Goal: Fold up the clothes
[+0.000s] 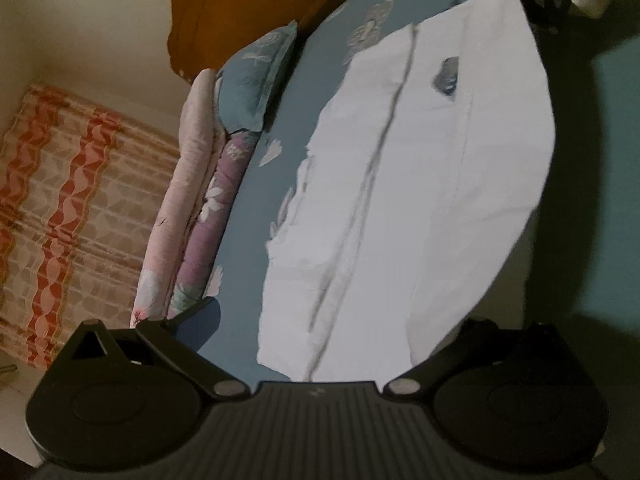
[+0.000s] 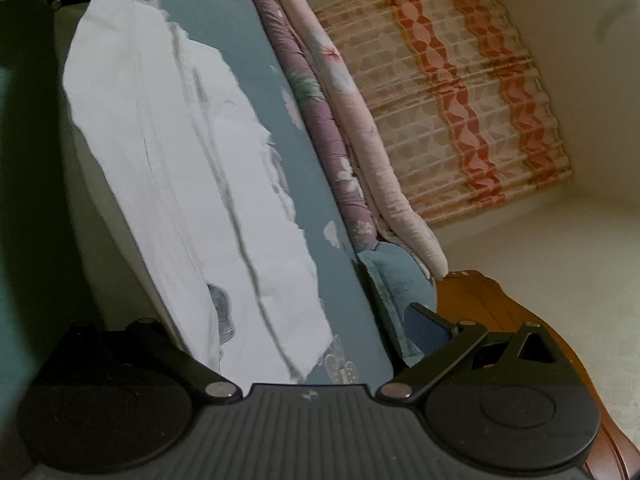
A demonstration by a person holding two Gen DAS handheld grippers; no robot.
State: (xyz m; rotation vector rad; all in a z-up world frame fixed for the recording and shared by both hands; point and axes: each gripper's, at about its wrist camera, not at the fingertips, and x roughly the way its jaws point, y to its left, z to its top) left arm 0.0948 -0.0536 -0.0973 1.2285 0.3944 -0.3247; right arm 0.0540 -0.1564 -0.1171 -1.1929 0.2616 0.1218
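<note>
Lay spread along the near edge of the bed (image 1: 320, 92), a white garment (image 1: 420, 200), with long grey creases running its length and a small dark mark (image 1: 447, 76) on the cloth. Hung slightly over the bed's side in the left wrist view, toward the dark floor. Rested on a blue sheet printed with pale flowers.

Hovered above it, the left gripper (image 1: 332, 320), fingers spread wide apart and nothing between them (only the blue pad of one finger (image 1: 200, 316) showed clearly, the other sitting in shadow). Sat apart from the cloth, not touching.

Same story on the other side: the right gripper (image 2: 288, 328) splayed open over the white garment (image 2: 192, 184), gripping nothing, one blue finger pad (image 2: 428, 324) visible near a blue pillow (image 2: 396, 276).

Beyond the garment, against the far side of the bed: a rolled purple floral quilt (image 1: 216, 216) and a pale pink one (image 1: 180, 200) beside it, touching. Behind those, a curtain (image 1: 60, 208) with wavy red and beige bands. At the bed's end, a wooden headboard (image 1: 240, 8), orange-brown.
</note>
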